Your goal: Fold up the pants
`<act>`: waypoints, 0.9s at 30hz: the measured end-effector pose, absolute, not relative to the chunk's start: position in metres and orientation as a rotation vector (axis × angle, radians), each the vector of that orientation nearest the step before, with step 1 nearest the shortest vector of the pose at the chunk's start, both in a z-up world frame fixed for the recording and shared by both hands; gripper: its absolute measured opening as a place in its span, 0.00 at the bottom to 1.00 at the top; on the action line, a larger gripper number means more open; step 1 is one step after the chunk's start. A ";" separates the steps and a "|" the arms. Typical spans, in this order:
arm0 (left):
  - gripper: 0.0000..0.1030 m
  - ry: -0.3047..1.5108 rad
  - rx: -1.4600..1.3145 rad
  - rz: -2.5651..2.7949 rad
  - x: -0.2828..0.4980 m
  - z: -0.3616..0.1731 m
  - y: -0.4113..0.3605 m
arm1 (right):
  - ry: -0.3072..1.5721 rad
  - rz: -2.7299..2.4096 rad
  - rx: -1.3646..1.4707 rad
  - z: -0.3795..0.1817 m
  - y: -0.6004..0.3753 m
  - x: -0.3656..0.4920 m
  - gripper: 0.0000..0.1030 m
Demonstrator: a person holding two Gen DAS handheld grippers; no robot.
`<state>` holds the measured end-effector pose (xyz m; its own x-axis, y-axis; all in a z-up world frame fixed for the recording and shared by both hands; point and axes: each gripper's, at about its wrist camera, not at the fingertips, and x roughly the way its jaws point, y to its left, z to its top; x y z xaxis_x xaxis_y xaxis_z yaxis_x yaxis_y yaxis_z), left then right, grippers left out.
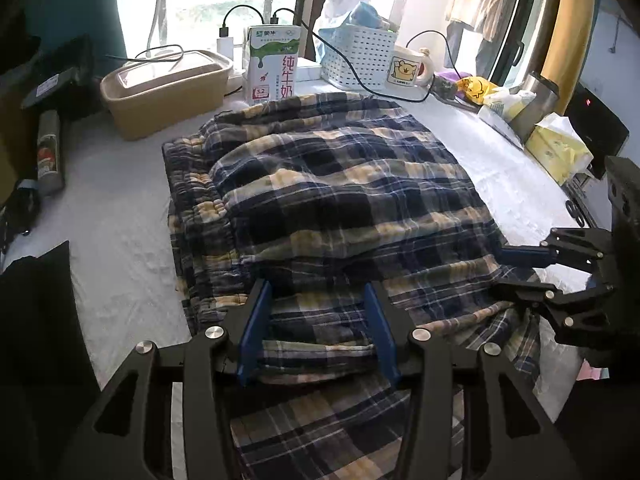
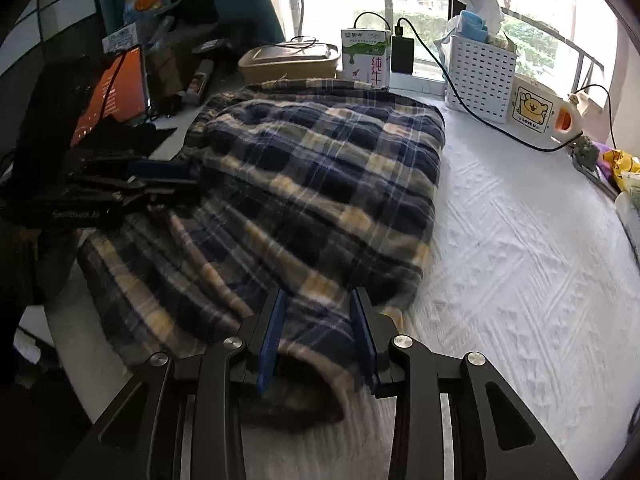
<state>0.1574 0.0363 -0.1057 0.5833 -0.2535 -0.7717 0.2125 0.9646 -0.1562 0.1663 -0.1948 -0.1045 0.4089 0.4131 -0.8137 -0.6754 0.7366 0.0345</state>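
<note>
Blue, cream and black plaid pants lie folded over on a white textured table cover, waistband to the left. My left gripper is open, its blue pads either side of the near cloth edge. My right gripper is open, jaws standing around a fold at the pants' near corner. The right gripper also shows in the left wrist view at the pants' right edge. The left gripper shows in the right wrist view at the pants' left side.
Behind the pants stand a tan lidded box, a milk carton, a white basket, a bear mug and cables. Tissue packs and a metal cup sit right. A spray can lies left. A laptop stands left.
</note>
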 end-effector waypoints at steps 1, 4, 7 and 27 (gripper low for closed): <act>0.47 0.908 -0.051 -0.272 0.157 -0.106 0.036 | 0.918 0.701 -0.334 -0.105 -0.197 0.165 0.34; 0.47 0.905 -0.061 -0.275 0.155 -0.107 0.038 | 0.907 0.702 -0.378 -0.104 -0.200 0.160 0.34; 0.46 0.911 -0.072 -0.279 0.149 -0.105 0.042 | 0.913 0.694 -0.398 -0.102 -0.208 0.157 0.34; 0.59 0.859 -0.139 -0.163 0.212 -0.077 0.105 | 0.870 0.580 -0.203 -0.055 -0.224 0.270 0.36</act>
